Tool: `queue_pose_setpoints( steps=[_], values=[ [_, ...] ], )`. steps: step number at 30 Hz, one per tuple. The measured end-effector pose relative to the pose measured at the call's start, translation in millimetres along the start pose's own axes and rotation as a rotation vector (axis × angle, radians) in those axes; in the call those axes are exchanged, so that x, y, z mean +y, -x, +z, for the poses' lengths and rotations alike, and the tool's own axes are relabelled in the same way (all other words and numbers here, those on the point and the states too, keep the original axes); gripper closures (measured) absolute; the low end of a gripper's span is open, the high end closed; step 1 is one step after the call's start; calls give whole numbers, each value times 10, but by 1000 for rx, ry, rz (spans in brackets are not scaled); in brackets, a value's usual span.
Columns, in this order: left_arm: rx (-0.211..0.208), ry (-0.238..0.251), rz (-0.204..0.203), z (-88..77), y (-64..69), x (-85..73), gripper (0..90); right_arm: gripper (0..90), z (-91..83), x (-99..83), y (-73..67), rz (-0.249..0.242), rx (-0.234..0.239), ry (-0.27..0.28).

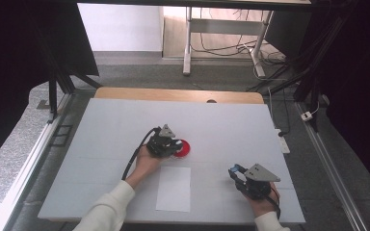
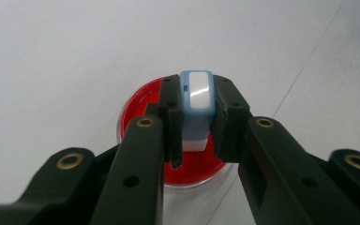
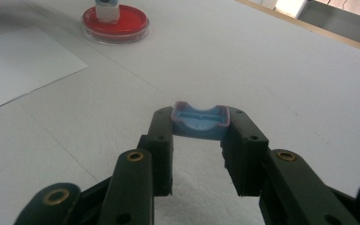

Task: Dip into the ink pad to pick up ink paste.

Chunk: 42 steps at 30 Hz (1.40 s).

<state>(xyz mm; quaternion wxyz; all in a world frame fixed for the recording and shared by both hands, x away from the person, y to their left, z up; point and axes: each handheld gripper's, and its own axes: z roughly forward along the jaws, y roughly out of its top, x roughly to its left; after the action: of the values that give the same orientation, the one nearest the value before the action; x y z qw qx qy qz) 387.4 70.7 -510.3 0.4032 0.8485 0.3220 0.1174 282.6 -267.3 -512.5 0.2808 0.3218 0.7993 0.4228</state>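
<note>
Centrally, left gripper (image 2: 194, 133) clamping blue-white stamp (image 2: 196, 105) over red ink dish (image 2: 140, 105), base hidden by jaws; right gripper (image 3: 200, 154) pinching blue cap (image 3: 199, 123), sitting near table's (image 1: 125, 120) front edge, beside white paper (image 1: 174, 188)

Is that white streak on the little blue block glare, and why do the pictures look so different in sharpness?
Left gripper view: yes, a lamp's glare on the blue block above the red dish; near jaws blurred. Right gripper view: blue cap sharp, dish soft. High view: evenly lit table, dark surroundings.
</note>
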Motion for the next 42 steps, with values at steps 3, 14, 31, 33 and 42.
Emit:
queue_pose_setpoints(
  steps=[3, 14, 31, 33, 42],
  values=[
    [0, 2, -2, -1, -1, -2, 754, 649, -1, 0, 0, 0, 0, 0],
    [-8, 26, -17, -43, -23, 2, 752, 649, -4, 2, 4, -3, -6, -6],
    [12, 80, -38, -147, -117, 54, 752, 649, 7, 0, 5, -4, 0, -9],
    [10, 78, -42, -137, -134, 52, 752, 649, 7, 0, 4, -4, 0, -10],
    [8, 64, -47, -87, -157, 46, 752, 649, 2, -3, 8, -6, 0, -6]
  ],
)
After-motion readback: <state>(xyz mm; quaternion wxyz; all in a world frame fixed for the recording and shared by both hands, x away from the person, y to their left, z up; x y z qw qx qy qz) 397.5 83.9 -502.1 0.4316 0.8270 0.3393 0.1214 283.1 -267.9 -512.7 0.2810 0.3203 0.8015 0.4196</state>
